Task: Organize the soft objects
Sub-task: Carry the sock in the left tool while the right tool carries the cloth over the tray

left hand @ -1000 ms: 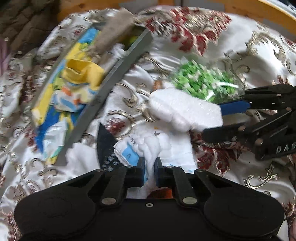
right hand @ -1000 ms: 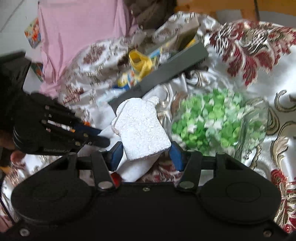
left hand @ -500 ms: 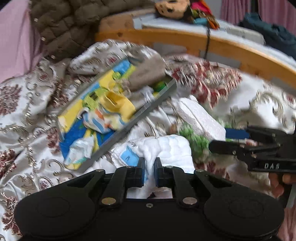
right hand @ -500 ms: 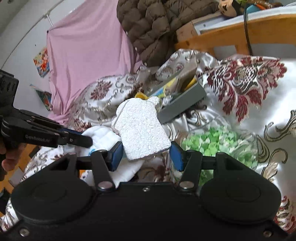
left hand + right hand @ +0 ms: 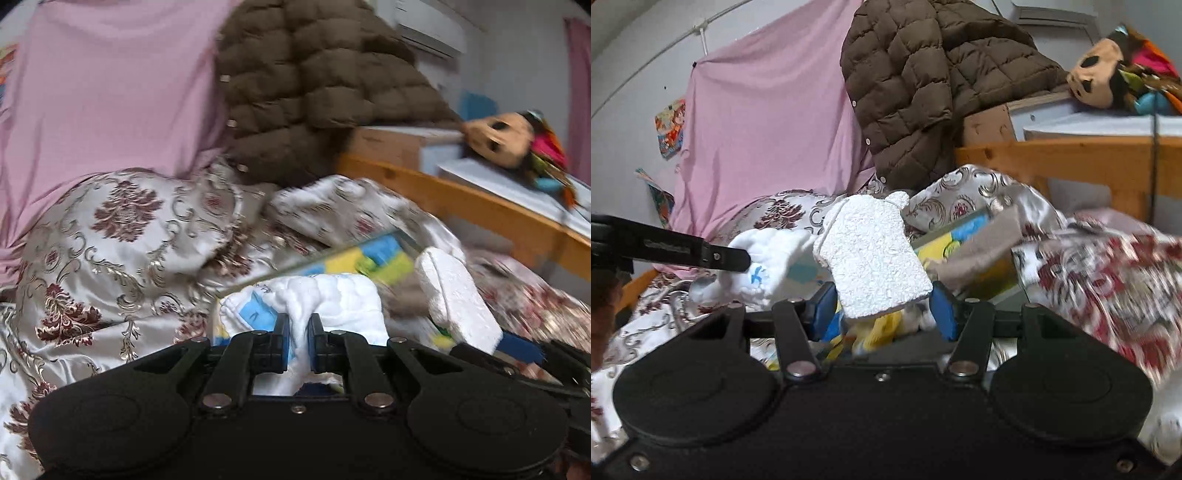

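In the left wrist view, the left gripper [image 5: 297, 345] at bottom centre is clamped on a white cloth with blue patches [image 5: 332, 295], held above the patterned satin bedspread [image 5: 110, 251]. To its right, the right gripper [image 5: 882, 314] pinches a white textured mitten [image 5: 875, 266] upright, in front of a colourful tray [image 5: 964, 240].

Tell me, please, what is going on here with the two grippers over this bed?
A person is sorting soft items on a floral satin bedspread. The left gripper is shut on a bunched white cloth with blue print. The right gripper holds a white fleecy sock between its fingers. Both items are held up off the bedspread, in front of a grey tray of colourful soft items.
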`<state>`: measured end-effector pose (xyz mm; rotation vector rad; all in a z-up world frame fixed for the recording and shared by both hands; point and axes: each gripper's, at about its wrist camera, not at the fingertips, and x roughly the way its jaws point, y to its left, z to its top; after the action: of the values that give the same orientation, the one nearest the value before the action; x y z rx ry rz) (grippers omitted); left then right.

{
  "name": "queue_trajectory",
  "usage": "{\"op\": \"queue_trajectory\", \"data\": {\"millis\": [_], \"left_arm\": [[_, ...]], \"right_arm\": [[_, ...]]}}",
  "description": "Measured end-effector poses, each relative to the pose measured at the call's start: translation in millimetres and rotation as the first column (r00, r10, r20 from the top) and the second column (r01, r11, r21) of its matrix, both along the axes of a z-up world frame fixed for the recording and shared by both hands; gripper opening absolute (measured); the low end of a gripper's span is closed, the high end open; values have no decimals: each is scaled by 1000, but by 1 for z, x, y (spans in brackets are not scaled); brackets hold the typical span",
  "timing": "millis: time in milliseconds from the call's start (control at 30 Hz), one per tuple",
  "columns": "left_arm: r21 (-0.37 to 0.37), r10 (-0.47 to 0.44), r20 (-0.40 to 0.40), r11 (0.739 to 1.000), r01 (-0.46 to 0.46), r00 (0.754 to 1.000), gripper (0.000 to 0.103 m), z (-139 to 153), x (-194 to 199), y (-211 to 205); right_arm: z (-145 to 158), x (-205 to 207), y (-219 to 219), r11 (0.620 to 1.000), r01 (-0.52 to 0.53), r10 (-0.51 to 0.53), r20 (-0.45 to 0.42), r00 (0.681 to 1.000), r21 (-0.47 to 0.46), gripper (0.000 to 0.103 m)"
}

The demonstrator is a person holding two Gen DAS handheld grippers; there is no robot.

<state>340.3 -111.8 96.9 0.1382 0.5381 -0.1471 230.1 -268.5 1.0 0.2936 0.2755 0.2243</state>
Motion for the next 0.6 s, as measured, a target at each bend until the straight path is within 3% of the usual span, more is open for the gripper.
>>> {"op": "queue_trajectory", "data": {"millis": [267, 600], "left_arm": [[-105, 187, 22, 977, -184, 982, 10, -41, 56, 4], [-176, 297, -154, 930, -322, 942, 11, -94, 85, 17]], "right_arm": [[-8, 61, 18, 999, 21, -24, -76, 997, -48, 46], [-27, 102, 27, 997, 33, -43, -162, 986, -67, 46]]}}
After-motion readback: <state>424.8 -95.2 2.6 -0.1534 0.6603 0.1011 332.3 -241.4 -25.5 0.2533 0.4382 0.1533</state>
